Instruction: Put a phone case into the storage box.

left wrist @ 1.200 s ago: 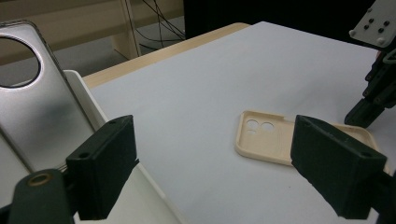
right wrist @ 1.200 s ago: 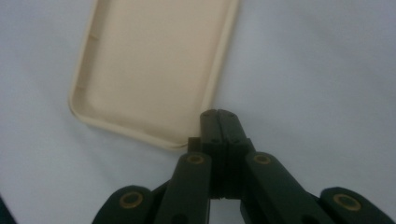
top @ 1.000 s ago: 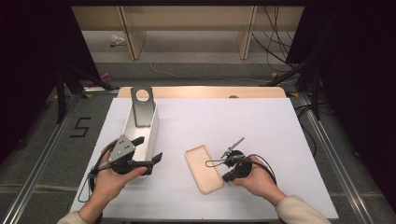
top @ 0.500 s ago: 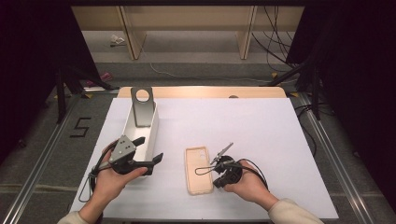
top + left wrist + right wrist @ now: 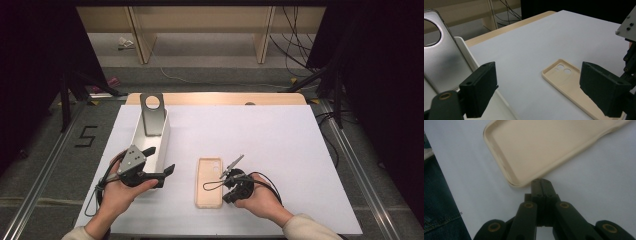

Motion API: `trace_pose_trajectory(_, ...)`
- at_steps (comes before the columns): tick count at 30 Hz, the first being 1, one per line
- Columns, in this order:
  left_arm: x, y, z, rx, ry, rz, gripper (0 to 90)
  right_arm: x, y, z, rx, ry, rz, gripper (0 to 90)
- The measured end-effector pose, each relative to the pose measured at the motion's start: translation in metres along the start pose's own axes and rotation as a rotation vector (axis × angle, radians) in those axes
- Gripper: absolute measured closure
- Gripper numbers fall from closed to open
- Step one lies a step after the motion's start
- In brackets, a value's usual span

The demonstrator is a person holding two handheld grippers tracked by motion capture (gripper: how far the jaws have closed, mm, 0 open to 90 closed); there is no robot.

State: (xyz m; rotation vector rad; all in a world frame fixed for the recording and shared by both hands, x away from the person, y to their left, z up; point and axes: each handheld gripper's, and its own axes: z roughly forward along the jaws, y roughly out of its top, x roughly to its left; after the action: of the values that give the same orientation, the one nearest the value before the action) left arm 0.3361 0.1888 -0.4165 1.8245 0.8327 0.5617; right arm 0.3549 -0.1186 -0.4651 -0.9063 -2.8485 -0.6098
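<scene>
Since a second ago the phone case (image 5: 208,182) has turned from slanted to straight on the white table (image 5: 280,145), pushed by the right gripper (image 5: 231,196), whose jaws are pressed together at its near corner. Left gripper (image 5: 159,162) hovers by the white box (image 5: 150,137), jaws wide, empty.
</scene>
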Motion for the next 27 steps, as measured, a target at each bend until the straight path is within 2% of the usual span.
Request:
trace_pose_trajectory(21, 0.0001, -0.0009, 0.0003, 0.003, -0.002, 0.000, 14.2, 0.0049, 0.0047, 0.0026, 0.004, 0.004, -0.018, 90.0)
trace_pose_trajectory(24, 0.0000, -0.0009, 0.0004, 0.003, -0.003, -0.001, 14.2, 0.0045, 0.0056, 0.0008, 0.008, -0.018, -0.043, 84.7)
trace_pose_trajectory(27, -0.0001, -0.0010, 0.0004, 0.003, -0.003, 0.000, 14.2, 0.0043, 0.0067, -0.0027, 0.005, -0.065, -0.074, 77.1)
